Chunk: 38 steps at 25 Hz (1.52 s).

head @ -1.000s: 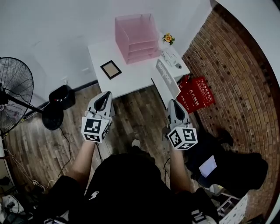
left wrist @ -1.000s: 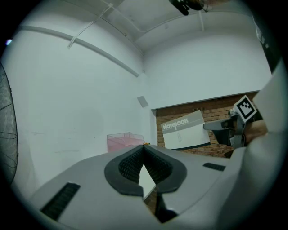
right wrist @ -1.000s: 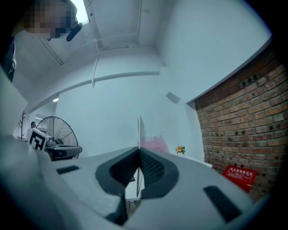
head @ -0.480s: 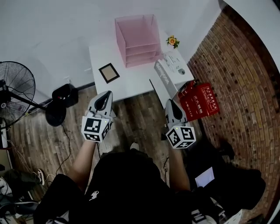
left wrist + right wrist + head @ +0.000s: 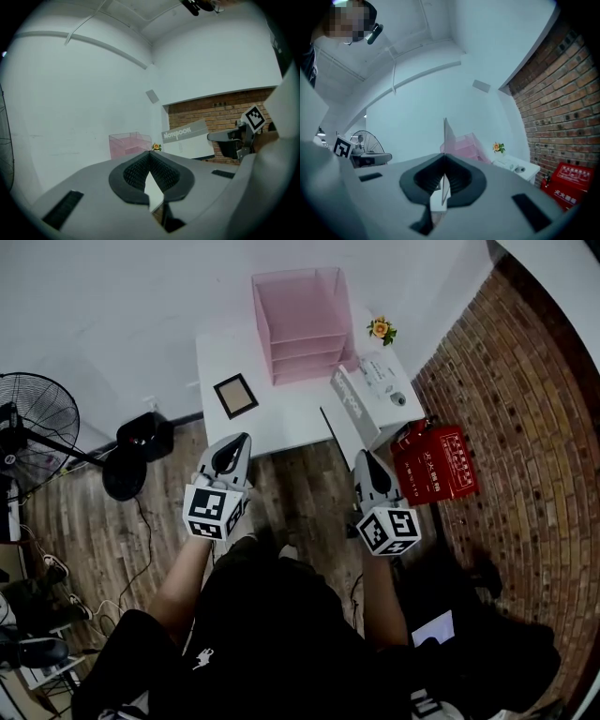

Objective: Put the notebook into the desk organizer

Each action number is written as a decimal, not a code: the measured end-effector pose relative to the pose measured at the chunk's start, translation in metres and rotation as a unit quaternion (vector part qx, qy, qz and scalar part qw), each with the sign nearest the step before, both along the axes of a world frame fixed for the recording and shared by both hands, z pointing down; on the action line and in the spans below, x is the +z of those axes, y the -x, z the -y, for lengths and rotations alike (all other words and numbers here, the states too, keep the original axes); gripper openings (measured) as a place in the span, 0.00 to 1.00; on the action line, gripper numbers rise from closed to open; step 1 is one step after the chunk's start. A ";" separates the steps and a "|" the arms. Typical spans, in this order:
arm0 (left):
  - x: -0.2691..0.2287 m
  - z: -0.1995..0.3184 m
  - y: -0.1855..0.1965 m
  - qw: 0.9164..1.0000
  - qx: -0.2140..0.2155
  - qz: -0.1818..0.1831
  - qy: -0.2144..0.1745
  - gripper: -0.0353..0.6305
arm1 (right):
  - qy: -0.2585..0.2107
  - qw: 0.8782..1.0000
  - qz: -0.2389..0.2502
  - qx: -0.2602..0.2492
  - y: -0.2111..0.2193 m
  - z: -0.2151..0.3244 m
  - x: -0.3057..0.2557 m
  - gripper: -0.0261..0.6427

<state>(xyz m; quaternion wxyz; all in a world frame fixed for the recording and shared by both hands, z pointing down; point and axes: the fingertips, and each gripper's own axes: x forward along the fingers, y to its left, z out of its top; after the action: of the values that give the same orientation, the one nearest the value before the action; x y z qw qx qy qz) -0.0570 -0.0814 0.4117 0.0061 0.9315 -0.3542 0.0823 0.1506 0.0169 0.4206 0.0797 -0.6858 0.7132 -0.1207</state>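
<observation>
The notebook (image 5: 349, 401), a grey band printed with its name over a white cover, stands on edge in front of the white table (image 5: 281, 413). My right gripper (image 5: 362, 459) is shut on its near edge. In the right gripper view, the notebook (image 5: 445, 140) shows as a thin upright sheet pinched at the gripper tip (image 5: 444, 157). The pink desk organizer (image 5: 302, 322) stands at the back of the table. My left gripper (image 5: 241, 441) hangs shut and empty over the wooden floor, short of the table. From it I see the notebook (image 5: 185, 140) and the organizer (image 5: 129, 143).
A small dark-framed brown square (image 5: 235, 396) lies on the table's left part. A potted flower (image 5: 381, 330) and small items sit on a white stand at the right. A red box (image 5: 436, 463) leans by the brick wall. A fan (image 5: 28, 442) and cables are at the left.
The table and organizer have drifted slightly right and down in the head view. The left gripper has shifted a little right and down. The right gripper still holds the notebook.
</observation>
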 end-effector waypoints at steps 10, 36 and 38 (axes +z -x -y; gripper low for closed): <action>0.040 0.045 -0.046 0.997 0.060 0.012 0.040 0.06 | 0.036 0.999 0.005 0.001 -0.002 0.047 0.030 0.05; 0.095 0.180 -0.090 0.990 0.099 0.065 0.080 0.06 | 0.162 0.985 0.001 -0.065 -0.002 0.178 0.139 0.05; 0.093 0.184 -0.095 0.991 0.087 0.068 0.075 0.06 | 0.162 0.983 0.002 -0.084 -0.009 0.187 0.140 0.05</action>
<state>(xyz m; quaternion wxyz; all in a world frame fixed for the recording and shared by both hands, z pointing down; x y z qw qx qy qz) 0.0379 -0.2657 0.5046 0.0448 0.9480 -0.2641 0.1719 0.1593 -0.1703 0.5604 -0.0411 -0.6270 0.7391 -0.2426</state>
